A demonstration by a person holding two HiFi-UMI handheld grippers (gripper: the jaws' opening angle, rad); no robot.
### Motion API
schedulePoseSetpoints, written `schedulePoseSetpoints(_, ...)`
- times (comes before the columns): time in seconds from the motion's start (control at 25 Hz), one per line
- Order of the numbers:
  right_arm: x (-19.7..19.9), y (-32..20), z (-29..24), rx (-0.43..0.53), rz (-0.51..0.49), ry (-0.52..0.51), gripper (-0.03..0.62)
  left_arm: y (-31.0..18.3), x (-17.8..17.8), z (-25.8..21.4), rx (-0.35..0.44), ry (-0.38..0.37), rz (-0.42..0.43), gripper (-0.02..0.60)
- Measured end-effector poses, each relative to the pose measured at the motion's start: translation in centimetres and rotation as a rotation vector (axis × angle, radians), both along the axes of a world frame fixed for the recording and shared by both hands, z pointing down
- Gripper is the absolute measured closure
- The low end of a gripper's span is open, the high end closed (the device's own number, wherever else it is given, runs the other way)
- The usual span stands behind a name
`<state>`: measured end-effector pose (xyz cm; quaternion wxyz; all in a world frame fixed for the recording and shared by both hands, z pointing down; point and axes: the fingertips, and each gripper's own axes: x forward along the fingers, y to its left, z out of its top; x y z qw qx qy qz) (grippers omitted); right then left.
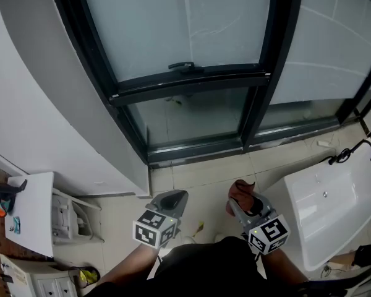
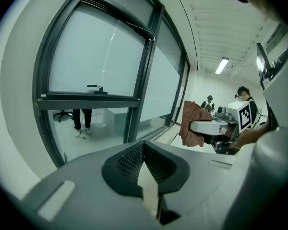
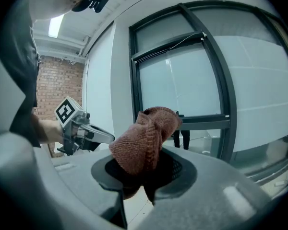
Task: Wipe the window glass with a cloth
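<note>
Right hand-held gripper point(image 3: 143, 180) is clamping a bunched reddish-brown cloth point(image 3: 145, 139), jaws shut on its lower part, and the wad is sticking out past the tips along the jaw line. In the head view this hand-held gripper point(image 1: 237, 204) is being held low over the tiled floor point(image 1: 201, 181), cloth point(image 1: 242, 190) leading. Left hand-held gripper point(image 2: 146, 169) is carrying nothing; its jaws are meeting at the tips. It point(image 1: 170, 200) is sitting beside the right one at about the same level, so neither is clearly nearer the window. Window glass point(image 1: 173, 23) is lying straight ahead of and above the cloth, well apart, no contact. In the right gripper view the glass point(image 3: 182, 85) is filling the space beyond the wad, with the dark frame bar point(image 3: 182, 123) crossing behind it. Judging from this, wiping is not yet under way. The next move is needing the right side to go forward and up until the cloth's front face is meeting the pane. White basin point(image 1: 334, 206) is standing close on the right, so a wide swing is risking a bump.
</note>
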<state>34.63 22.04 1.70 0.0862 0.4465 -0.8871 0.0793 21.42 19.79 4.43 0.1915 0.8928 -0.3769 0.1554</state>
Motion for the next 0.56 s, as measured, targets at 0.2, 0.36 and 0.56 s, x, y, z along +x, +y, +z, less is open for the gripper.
schedulePoseSetpoints(0.2, -1.3, 0.3, 1.6, -0.023, -0.009, 0.006, 0.485, -0.1, -1.0, 1.2, -0.009, -0.008, -0.006, 0.565)
schedulePoseSetpoints(0.36, -0.3, -0.4, 1.7, -0.037, -0.023, 0.023, 0.485, -0.6, -0.7, 1.1, -0.009, 0.003, -0.036, 0.565)
schedulePoseSetpoints(0.56, 1.3, -1.4, 1.0, -0.022, -0.038, 0.043, 0.487, -1.1, 0.7, 0.0, 0.014, 0.036, -0.052, 0.565)
